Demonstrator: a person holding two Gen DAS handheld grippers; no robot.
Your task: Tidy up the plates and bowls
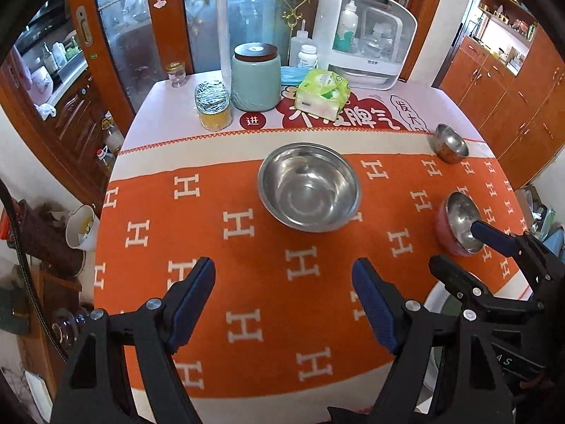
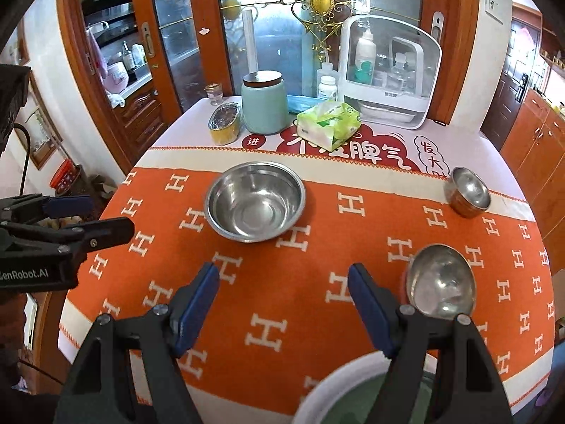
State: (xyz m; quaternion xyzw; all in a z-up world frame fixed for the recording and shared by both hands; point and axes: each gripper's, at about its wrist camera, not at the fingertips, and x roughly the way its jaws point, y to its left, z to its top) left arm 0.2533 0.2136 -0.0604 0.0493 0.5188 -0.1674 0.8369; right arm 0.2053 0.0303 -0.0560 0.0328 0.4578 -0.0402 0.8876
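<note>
A large steel bowl (image 1: pixel 309 187) (image 2: pixel 256 205) stands mid-table on the orange cloth, ahead of both grippers. A small steel bowl with a pink outside (image 1: pixel 459 222) (image 2: pixel 439 282) sits to the right, just right of my right gripper's right finger. Another small steel bowl (image 1: pixel 450 143) (image 2: pixel 469 190) stands further back on the right. A white dish with a green inside (image 2: pixel 339 395) lies at the near edge, under my right gripper. My left gripper (image 1: pixel 282 263) (image 2: pixel 111 215) and right gripper (image 2: pixel 282 268) (image 1: pixel 453 245) hover above the cloth, both open with nothing between their fingers.
Along the back of the table stand a teal jar (image 1: pixel 256 81), a foil-topped jar (image 1: pixel 213 106), a green tissue pack (image 1: pixel 323 93), a small glass jar (image 1: pixel 176 74) and a white storage box (image 1: pixel 367 35). Wooden cabinets flank the table; clutter sits off its left edge.
</note>
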